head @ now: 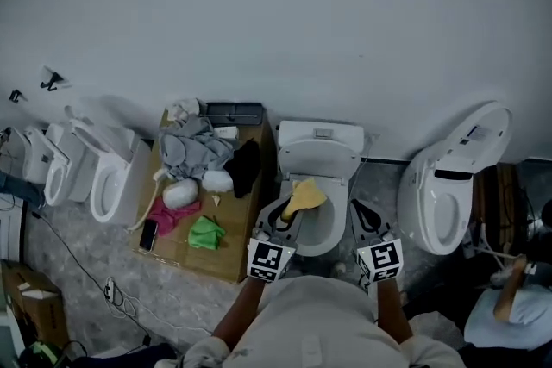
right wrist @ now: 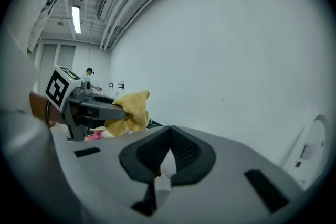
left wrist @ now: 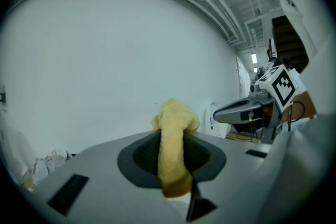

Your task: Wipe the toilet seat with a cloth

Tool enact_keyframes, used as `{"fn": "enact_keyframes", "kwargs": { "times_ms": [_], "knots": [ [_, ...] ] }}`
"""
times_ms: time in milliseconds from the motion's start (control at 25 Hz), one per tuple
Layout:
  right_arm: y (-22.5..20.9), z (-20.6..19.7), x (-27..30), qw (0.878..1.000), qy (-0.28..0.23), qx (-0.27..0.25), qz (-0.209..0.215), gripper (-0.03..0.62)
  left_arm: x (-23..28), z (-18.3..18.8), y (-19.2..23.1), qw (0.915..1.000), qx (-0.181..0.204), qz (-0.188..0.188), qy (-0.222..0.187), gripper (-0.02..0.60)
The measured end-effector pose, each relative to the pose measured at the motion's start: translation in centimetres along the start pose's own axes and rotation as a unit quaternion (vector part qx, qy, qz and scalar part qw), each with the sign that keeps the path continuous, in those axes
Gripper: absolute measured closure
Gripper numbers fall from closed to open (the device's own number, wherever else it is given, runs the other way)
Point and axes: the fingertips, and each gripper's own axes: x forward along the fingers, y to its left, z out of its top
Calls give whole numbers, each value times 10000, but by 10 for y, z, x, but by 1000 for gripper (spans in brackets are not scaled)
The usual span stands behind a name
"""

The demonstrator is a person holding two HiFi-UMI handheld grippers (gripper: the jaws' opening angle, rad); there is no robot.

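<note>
A white toilet (head: 321, 136) stands against the wall in the middle of the head view, its seat (head: 343, 185) down around the bowl. My left gripper (head: 291, 211) hangs over the left side of the bowl, shut on a yellow cloth (head: 304, 195) that bunches above the seat. In the left gripper view the cloth (left wrist: 172, 147) fills the gap between the jaws and puffs out past the tips. My right gripper (head: 364, 215) is at the toilet's right side, shut with nothing in it (right wrist: 167, 157). From there the cloth (right wrist: 130, 109) shows in the other gripper.
A cardboard sheet (head: 226, 258) left of the toilet carries grey clothes (head: 191, 146), a pink rag (head: 175, 215), a green rag (head: 205, 233) and a phone (head: 148, 234). More toilets stand at the left (head: 112, 181) and right (head: 448, 185). A cable (head: 73, 258) crosses the floor.
</note>
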Motion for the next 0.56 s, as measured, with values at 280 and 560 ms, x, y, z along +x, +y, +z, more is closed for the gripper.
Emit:
{"fn": "enact_keyframes", "kwargs": {
  "times_ms": [280, 560],
  "knots": [
    [7, 21, 3, 9992, 51, -122, -378, 588, 7, 21, 10, 9988, 163, -417, -176, 483],
    [7, 31, 13, 9989, 22, -173, -435, 588, 17, 30, 18, 9981, 191, -523, -262, 483]
  ]
}}
